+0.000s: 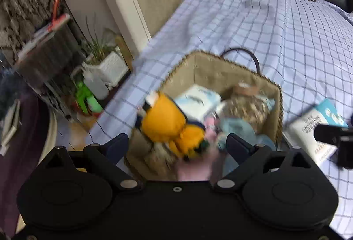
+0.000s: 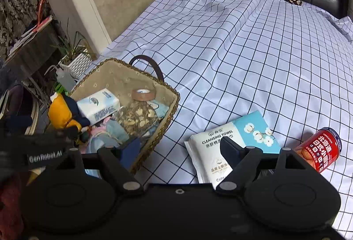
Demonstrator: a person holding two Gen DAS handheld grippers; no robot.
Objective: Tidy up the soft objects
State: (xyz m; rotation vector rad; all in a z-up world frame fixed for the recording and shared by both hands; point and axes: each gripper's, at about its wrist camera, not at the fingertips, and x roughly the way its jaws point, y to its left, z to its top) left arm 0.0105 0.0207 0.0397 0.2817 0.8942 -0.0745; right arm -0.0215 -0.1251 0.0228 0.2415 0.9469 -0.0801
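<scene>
Left gripper [image 1: 177, 140]: fingers spread wide, nothing between them, hanging just above the near end of the woven straw basket with beige cloth lining [image 1: 231, 68]. The left wrist view is smeared, so contact with the contents cannot be judged. Directly ahead of the fingertips, at the basket's near-left corner, sits the orange plush toy with dark blue trim [image 1: 167, 123], partly riding over the rim (probably too bulky to sink in among the rest). Beside it, deeper in the basket, a white-and-blue soft tissue pack [image 1: 198, 103], a clear bag of brown dried slices [image 1: 245, 110], pale blue and pink cloth bits [image 1: 236, 129], and a roll of tan tape [image 1: 246, 89] at the far wall. My reading: soft things are being gathered here, the basket serving as the collecting point.

Right gripper [image 2: 181, 149]: fingers also wide apart, empty, just to the right of the basket's near corner. Its right finger overlaps the white-and-blue flat cleansing towel pack [image 2: 233, 140], which lies on the blue checked bedsheet [image 2: 242, 52] just right of the basket (likely the next soft item to go in). Further right of the basket, a red printed tin can [image 2: 320, 149] lies on its side; hard, so presumably left out.
</scene>
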